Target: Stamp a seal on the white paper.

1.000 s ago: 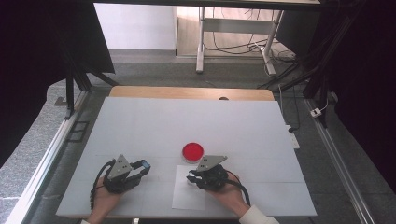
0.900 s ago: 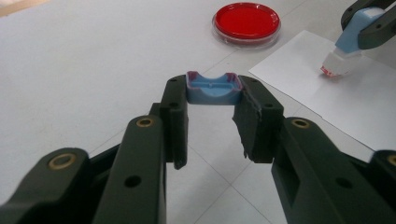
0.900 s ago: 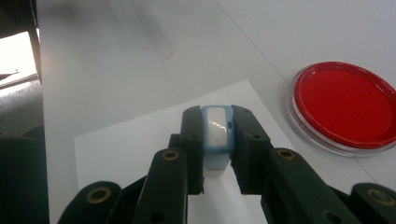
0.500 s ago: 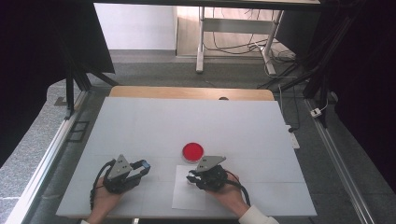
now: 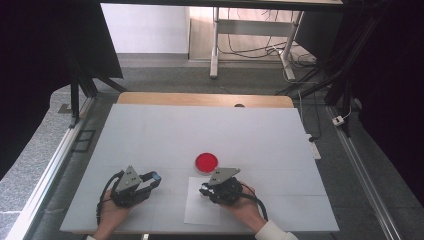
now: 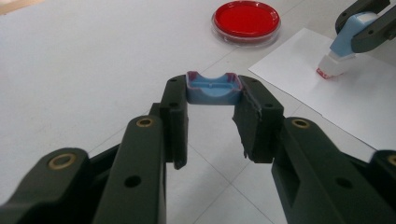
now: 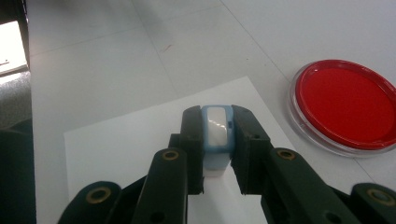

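Right gripper [image 7: 217, 140] has both black jaws clamped on a light blue stamp [image 7: 216, 135], held upright, its white base down on the sheet of white paper [image 7: 121, 144]. Paper lies flat on the white table [image 7: 140, 51]. To the right, just off the paper's edge, sits a round red ink pad [image 7: 348, 105] in a clear rim.

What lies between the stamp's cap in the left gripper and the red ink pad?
Nothing: in the left gripper view, bare white table separates the cap from the red ink pad.
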